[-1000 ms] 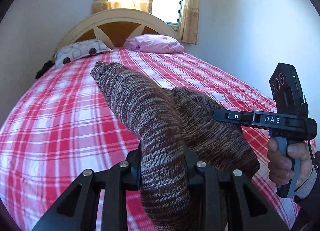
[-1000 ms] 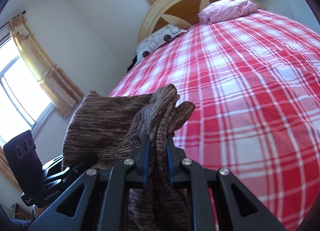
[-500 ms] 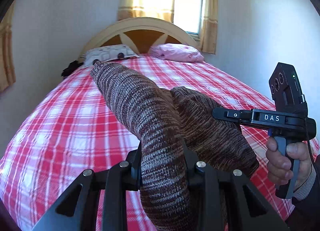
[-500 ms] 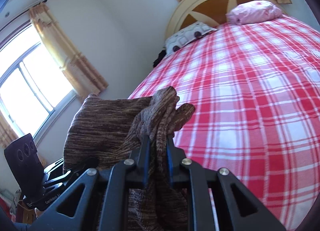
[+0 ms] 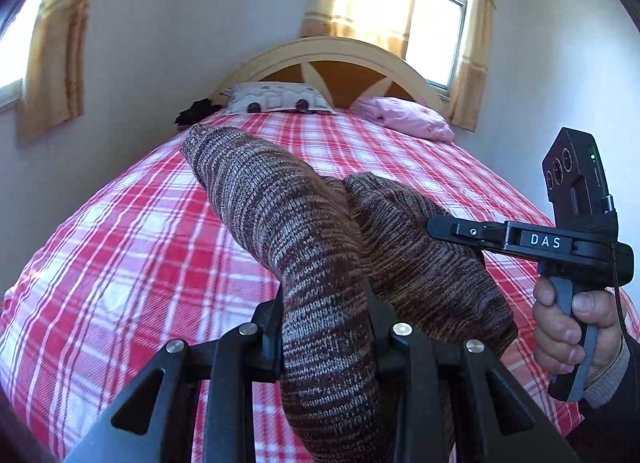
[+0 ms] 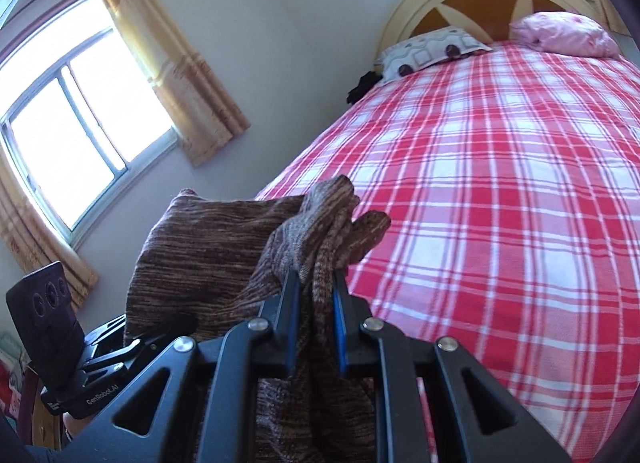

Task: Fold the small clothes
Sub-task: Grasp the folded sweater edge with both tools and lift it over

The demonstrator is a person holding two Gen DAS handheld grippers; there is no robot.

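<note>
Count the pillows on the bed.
2. The grey patterned pillow lies at the headboard toward the bed's left side; the pink pillow lies beside it on the right. Others may be hidden behind the knit garment.

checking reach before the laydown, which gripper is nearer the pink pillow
Right, as far as these views show. The pink pillow lies at the bed's far right by the headboard; the right gripper is on that side, the left gripper further left. Both hold the brown knit garment.
</note>
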